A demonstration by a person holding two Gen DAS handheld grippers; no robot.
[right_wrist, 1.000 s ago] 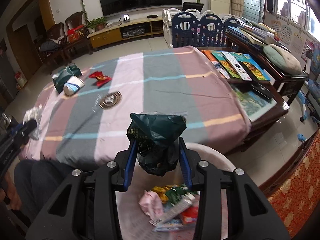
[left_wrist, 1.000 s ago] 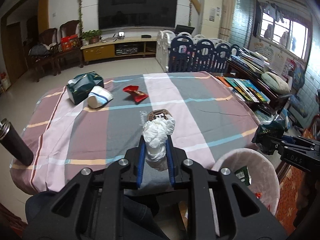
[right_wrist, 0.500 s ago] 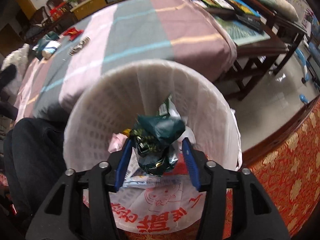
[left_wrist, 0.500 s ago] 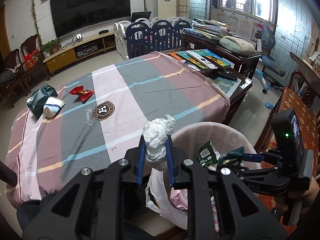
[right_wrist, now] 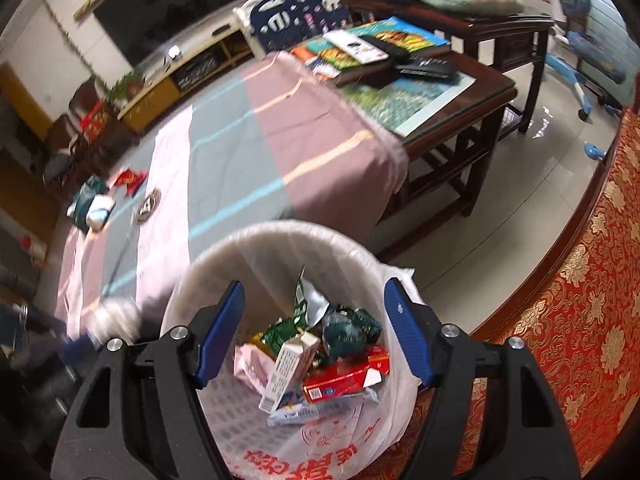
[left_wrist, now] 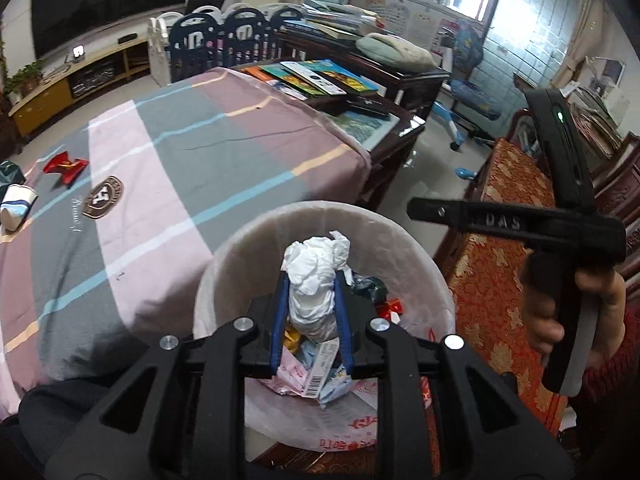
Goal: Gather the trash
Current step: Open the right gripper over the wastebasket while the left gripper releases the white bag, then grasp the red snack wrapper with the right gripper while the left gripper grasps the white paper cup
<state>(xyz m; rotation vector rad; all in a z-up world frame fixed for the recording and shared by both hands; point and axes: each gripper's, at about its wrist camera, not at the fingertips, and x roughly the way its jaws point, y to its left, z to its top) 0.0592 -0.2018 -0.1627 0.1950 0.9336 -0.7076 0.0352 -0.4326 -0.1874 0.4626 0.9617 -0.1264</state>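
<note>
My left gripper (left_wrist: 311, 280) is shut on a crumpled white tissue wad (left_wrist: 314, 276) and holds it over the white lined trash bin (left_wrist: 240, 248). My right gripper (right_wrist: 316, 300) is open and empty above the same bin (right_wrist: 224, 256). The dark green wrapper (right_wrist: 348, 326) lies in the bin among cartons and packets. On the striped tablecloth (left_wrist: 160, 148), a red wrapper (left_wrist: 64, 166), a paper cup (left_wrist: 16, 204) and a green bag (right_wrist: 90, 196) lie at the far left. The right gripper's body (left_wrist: 520, 222) shows in the left wrist view.
A dark wooden side table (right_wrist: 460, 92) with books and remotes stands right of the bed-like table. A red patterned cushion (right_wrist: 580, 320) lies to the right. A blue and white play fence (left_wrist: 224, 36) and a TV stand (left_wrist: 80, 76) stand at the back.
My right gripper opened and dropped the dark green wrapper into the bin, then rose. My left gripper moved with the tissue wad from beside the bin to over it.
</note>
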